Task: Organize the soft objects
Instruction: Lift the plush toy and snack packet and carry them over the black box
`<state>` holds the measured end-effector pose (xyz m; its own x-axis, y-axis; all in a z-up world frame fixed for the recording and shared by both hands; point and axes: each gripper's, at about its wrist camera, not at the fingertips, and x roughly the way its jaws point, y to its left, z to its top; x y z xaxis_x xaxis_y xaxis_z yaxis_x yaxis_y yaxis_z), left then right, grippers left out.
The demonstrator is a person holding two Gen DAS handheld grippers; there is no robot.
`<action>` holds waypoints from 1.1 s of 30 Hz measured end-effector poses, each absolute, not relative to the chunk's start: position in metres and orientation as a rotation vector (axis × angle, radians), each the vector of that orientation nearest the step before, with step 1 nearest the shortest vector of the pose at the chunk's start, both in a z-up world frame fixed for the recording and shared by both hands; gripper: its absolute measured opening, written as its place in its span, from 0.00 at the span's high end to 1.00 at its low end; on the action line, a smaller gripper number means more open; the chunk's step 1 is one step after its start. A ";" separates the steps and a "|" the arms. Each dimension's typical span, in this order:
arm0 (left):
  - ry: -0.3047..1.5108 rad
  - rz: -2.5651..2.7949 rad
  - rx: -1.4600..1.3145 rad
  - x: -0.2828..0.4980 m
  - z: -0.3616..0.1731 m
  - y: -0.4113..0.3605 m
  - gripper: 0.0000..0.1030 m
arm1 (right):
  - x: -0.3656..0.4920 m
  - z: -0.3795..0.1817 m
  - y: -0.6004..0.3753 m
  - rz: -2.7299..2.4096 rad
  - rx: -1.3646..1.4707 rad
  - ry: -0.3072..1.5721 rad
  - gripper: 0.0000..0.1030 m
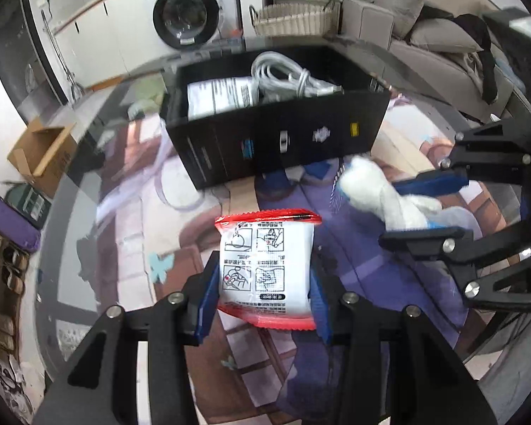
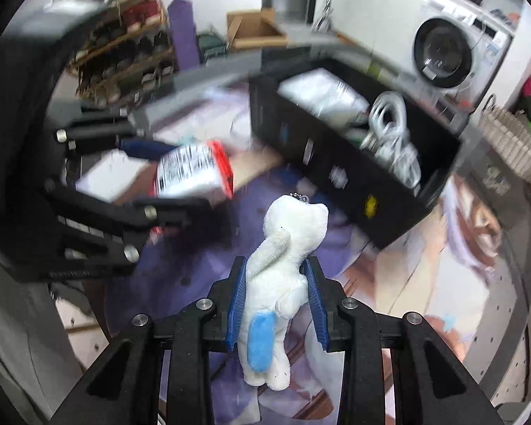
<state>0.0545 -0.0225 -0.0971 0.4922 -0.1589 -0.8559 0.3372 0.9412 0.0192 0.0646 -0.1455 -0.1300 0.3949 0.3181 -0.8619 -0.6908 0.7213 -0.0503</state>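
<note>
A white plush toy (image 2: 283, 276) is pinched at its body by the right hand-held gripper (image 2: 278, 304), clear of the tabletop (image 2: 460, 283), presumably for transfer. A red-edged white sachet (image 1: 267, 265) is clamped by the left hand-held gripper (image 1: 262, 304). Beyond both, an open black box (image 1: 283, 141) holds a coiled white cable (image 1: 286, 74); its near rim must be cleared, and room remains inside.
</note>
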 end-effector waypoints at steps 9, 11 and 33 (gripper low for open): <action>0.770 -0.298 0.207 0.038 -0.054 -0.021 0.58 | 0.044 -0.073 -0.152 0.655 -0.363 0.645 0.68; 0.692 -0.293 0.213 0.032 -0.042 -0.020 0.58 | 0.037 -0.060 -0.154 0.656 -0.331 0.564 0.68; 0.243 -0.261 0.148 -0.013 0.011 0.017 0.57 | -0.034 -0.011 -0.164 0.517 -0.165 0.179 0.68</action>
